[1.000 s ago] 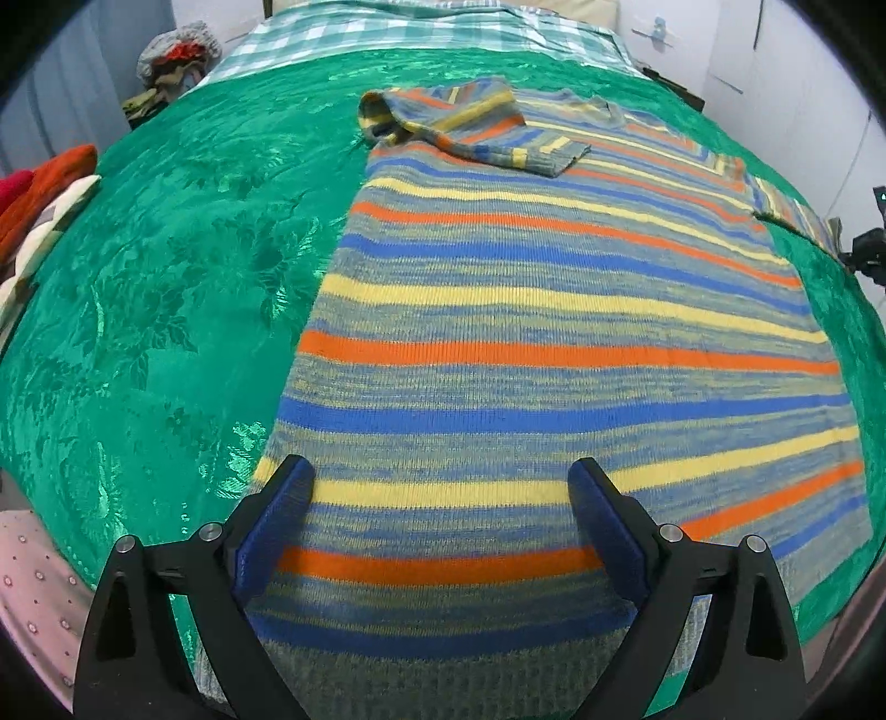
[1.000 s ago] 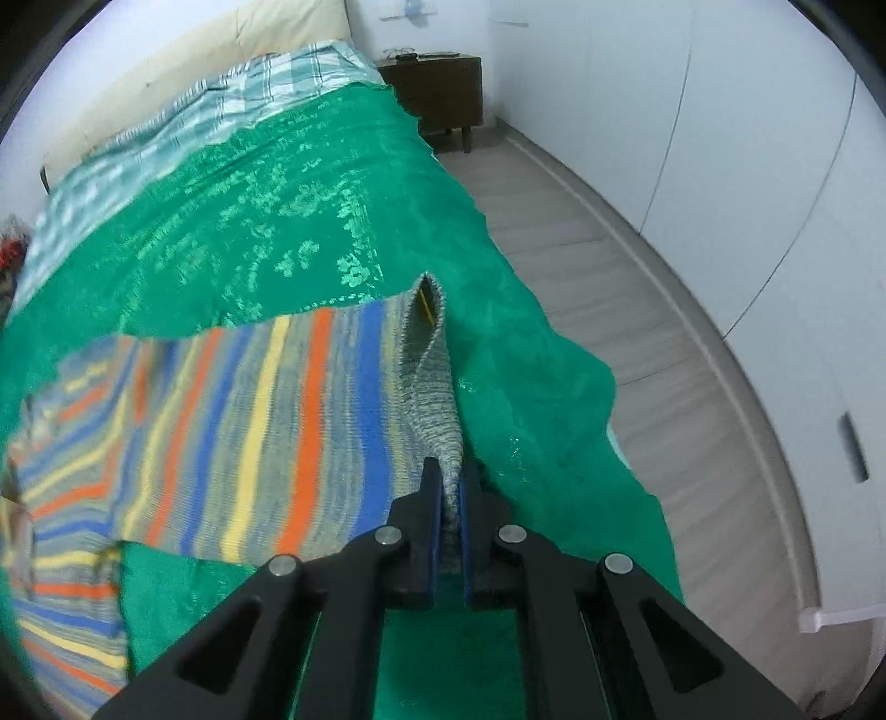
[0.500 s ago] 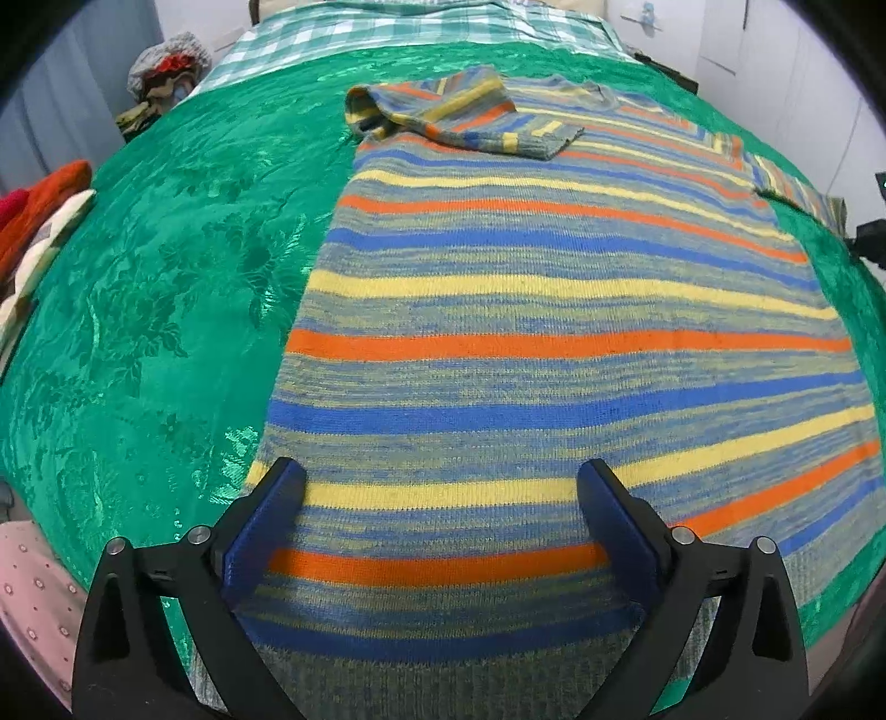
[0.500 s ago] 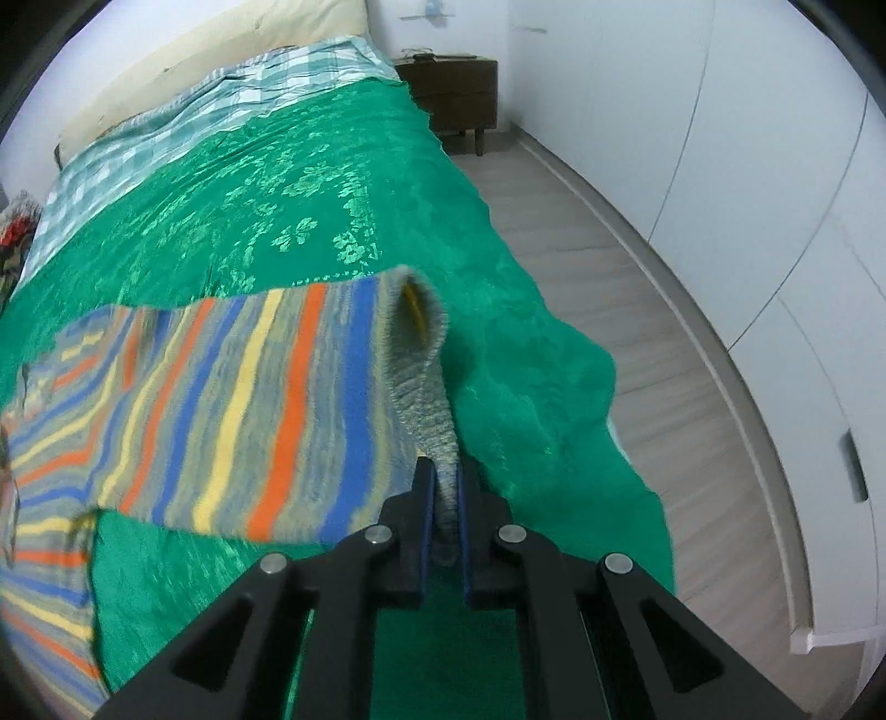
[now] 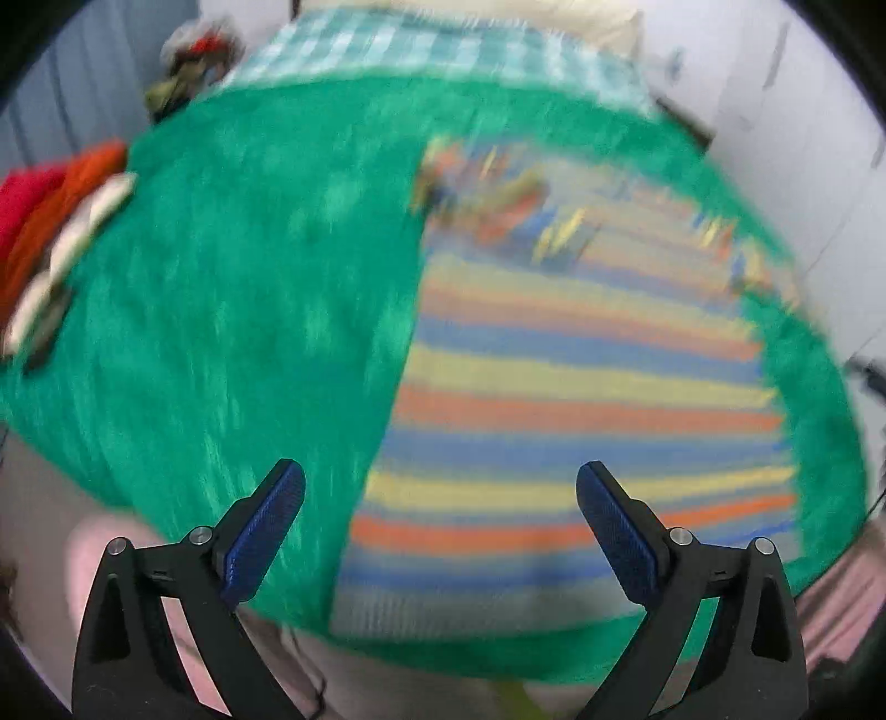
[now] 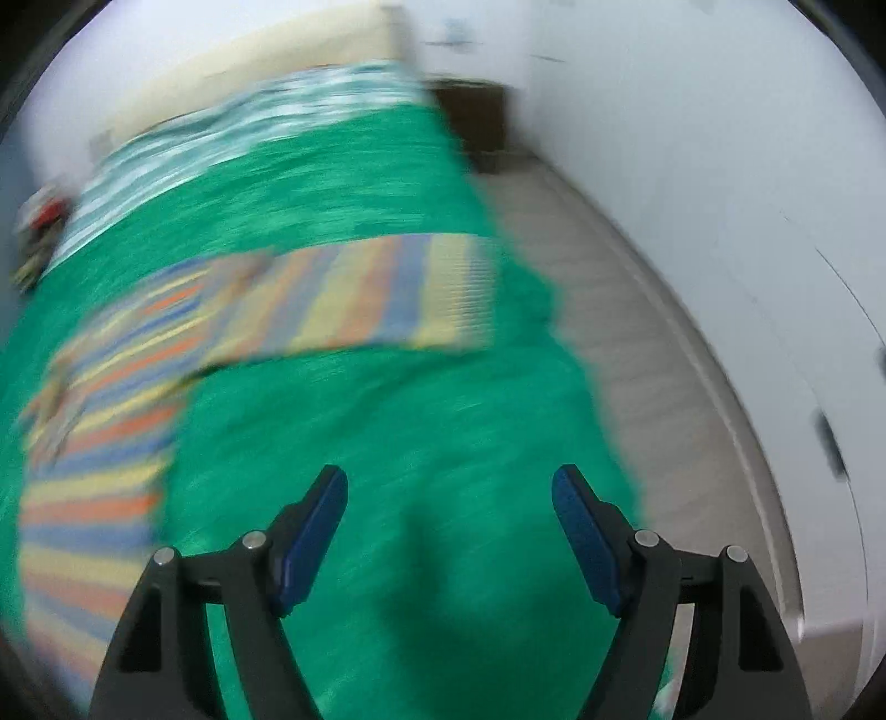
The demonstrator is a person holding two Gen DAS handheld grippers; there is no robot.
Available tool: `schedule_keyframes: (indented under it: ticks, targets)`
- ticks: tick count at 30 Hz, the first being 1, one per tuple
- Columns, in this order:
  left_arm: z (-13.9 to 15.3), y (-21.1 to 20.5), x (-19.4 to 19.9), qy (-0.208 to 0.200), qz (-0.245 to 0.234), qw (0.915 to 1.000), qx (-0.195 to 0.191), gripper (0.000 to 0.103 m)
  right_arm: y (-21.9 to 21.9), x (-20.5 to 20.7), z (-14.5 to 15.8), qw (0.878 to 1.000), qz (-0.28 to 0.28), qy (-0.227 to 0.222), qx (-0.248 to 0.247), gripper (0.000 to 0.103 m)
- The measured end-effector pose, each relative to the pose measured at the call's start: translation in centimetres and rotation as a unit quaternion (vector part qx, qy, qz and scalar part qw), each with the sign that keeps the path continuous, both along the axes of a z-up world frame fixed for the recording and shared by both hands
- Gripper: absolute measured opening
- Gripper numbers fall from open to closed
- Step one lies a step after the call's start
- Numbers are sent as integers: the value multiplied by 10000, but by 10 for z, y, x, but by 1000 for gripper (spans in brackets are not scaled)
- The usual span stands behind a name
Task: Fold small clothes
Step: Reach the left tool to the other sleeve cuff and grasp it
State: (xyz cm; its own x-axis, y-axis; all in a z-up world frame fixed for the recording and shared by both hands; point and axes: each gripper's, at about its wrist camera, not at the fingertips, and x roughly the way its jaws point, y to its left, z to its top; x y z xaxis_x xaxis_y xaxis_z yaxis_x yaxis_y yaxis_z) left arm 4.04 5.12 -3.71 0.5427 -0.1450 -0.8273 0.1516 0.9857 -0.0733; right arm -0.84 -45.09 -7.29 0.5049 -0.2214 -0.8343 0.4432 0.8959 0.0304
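A striped knit sweater (image 5: 581, 399) in orange, blue, yellow and grey lies flat on the green bedspread (image 5: 249, 332); both views are motion-blurred. Its far-left sleeve is folded over the chest. My left gripper (image 5: 440, 487) hangs open above the sweater's near hem, holding nothing. In the right wrist view the other sleeve (image 6: 376, 293) lies stretched out flat toward the bed's right edge. My right gripper (image 6: 448, 493) is over bare green bedspread (image 6: 398, 443), well back from that sleeve; its jaws are opening and nothing is between them.
A pile of red, orange and white clothes (image 5: 50, 238) sits at the bed's left side. A checked blanket (image 5: 443, 50) covers the head of the bed. Wooden floor (image 6: 637, 343), a dark nightstand (image 6: 476, 122) and white wardrobe doors lie to the right.
My right gripper let go of the sleeve cuff, which now lies flat, and pulled back over the bedspread. My left gripper rose away from the sweater's hem, still open.
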Motion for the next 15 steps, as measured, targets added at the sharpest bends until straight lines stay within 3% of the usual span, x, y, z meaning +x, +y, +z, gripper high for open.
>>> schedule_keyframes:
  ticks: [3,5,7,10,12,15]
  targets:
    - [57,-24,26,-708,-436,9960,-313,100,84,-2,10,9931,1109,-220,307,76]
    - [68,-46,49,-810,-852,9915,-552,101,135,-3,3,9834,1703,-291,560,76]
    - [51,-78,78,-699,-1212,9889,-506,101,179,-2,-20,9739,2143,-161,726,76]
    - [-2,-119,120,-298,-1480,9885,-112,98,210,-4,-67,9720,2186,361,783,76]
    - [-40,-140,143,-241,-1653,9854,338,89,217,-9,-86,9733,2136,492,678,76]
    - [-87,-149,173,105,-1622,9829,861,74,221,-10,-85,9713,2294,479,401,76]
